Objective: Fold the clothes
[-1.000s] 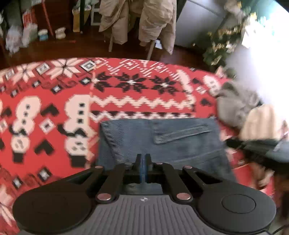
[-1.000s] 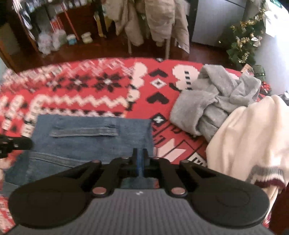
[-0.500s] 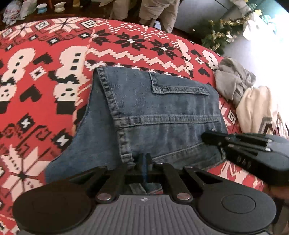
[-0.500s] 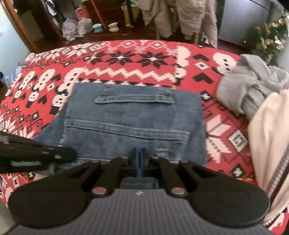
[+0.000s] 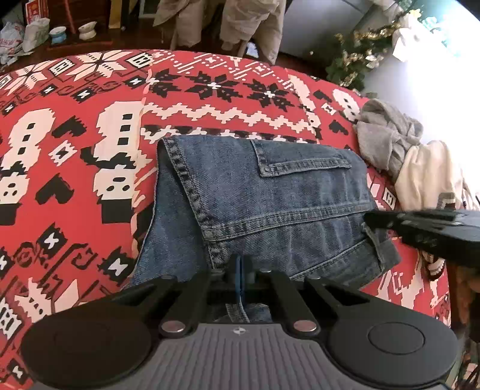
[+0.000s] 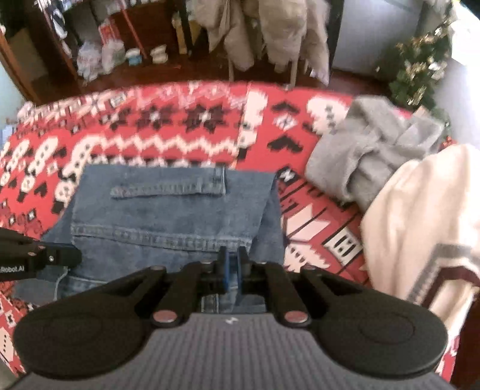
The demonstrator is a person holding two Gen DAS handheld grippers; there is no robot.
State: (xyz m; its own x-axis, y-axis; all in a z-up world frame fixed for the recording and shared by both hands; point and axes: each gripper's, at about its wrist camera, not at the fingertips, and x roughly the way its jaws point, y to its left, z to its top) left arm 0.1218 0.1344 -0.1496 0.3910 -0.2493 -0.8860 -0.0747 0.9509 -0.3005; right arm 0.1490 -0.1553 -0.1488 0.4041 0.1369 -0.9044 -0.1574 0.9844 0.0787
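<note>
Red patterned blanket [image 5: 90, 168] covers the surface. Folded denim garment [image 5: 264, 204] lies at its centre. Left gripper [image 5: 239, 270] and right gripper [image 6: 232, 264]: fingers clenched on the garment's near edge.

A red cover [image 5: 90, 150] with white and black snowflakes and zigzags spreads wide. Beyond its far edge, beige coats [image 5: 249, 21] hang over a dark wood floor. Left of the coats stands a shelf unit [image 6: 90, 36] with white plastic bags [image 6: 99, 57] and two small cups [image 5: 57, 33]. Off the cover's far right corner is a tinsel-decked green tree [image 6: 417, 69].
</note>
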